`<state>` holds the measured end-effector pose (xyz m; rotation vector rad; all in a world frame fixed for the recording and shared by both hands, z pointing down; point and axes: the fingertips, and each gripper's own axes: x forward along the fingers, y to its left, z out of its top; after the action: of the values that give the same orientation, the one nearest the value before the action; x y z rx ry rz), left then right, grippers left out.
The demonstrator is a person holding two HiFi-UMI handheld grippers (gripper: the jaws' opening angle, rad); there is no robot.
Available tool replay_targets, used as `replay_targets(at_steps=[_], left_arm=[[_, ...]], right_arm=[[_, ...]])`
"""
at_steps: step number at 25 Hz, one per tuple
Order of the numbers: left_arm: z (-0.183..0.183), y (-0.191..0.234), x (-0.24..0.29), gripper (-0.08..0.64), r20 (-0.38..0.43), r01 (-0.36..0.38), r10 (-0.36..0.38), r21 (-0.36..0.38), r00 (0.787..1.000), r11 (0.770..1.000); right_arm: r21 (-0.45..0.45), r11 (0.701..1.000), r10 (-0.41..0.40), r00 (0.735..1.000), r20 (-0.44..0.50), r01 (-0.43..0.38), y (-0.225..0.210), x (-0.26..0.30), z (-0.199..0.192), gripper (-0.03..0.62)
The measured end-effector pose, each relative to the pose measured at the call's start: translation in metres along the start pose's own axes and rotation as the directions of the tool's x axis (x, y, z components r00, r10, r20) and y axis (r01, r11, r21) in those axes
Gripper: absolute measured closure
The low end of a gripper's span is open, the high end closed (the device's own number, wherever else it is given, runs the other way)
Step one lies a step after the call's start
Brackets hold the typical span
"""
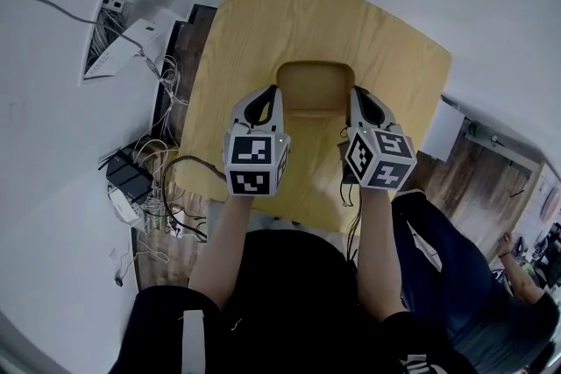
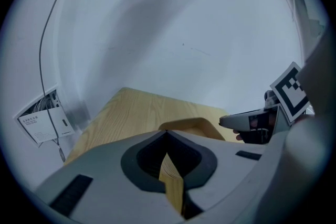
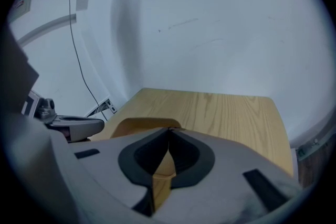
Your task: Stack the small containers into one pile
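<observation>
The left gripper (image 2: 167, 134) has its 2 jaws pressed together, tip against tip. A narrow strip of wood colour shows in the slot behind the tips, and it cannot be told what it belongs to. The right gripper (image 3: 169, 129) is clenched in the same way. Between the 2 grippers lies 1 wooden container (image 1: 314, 88) with rounded corners, open side up, about the middle of the light wooden table (image 1: 254, 13). The left gripper is by its left edge and the right one by its right edge. The person's bare forearms (image 1: 230, 250) reach in from below. Left of the table, cables (image 1: 162, 166) lie tangled on the floor.
</observation>
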<state>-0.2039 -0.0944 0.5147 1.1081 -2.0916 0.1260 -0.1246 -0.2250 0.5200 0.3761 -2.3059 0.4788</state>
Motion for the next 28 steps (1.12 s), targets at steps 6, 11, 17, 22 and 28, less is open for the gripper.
replay_targets(at_steps=[6,11,17,22,28], left_arm=[[0.014,-0.016,-0.025,0.558,0.063,0.029,-0.03,0.022,0.998,0.999],[0.027,-0.029,-0.05,0.558,0.112,0.03,-0.034,0.037,0.993,0.999],[0.055,-0.044,-0.077,0.558,0.188,0.029,-0.044,0.08,0.981,0.996],[0.071,-0.063,-0.096,0.558,0.213,0.043,-0.071,0.136,0.974,0.99],[0.098,-0.084,-0.108,0.558,0.25,0.092,-0.132,0.166,0.959,0.982]], right_arm=[[-0.017,0.998,0.055,0.997,0.059,-0.054,0.015,-0.024,0.003,0.584],[-0.008,0.994,0.105,0.984,0.145,-0.105,0.026,-0.051,0.011,0.584],[-0.013,0.984,0.175,0.944,0.28,-0.179,0.047,-0.082,0.037,0.584],[0.001,0.973,0.215,0.901,0.378,-0.232,0.056,-0.112,0.05,0.586],[0.019,0.971,0.199,0.846,0.494,-0.24,0.049,-0.147,0.073,0.586]])
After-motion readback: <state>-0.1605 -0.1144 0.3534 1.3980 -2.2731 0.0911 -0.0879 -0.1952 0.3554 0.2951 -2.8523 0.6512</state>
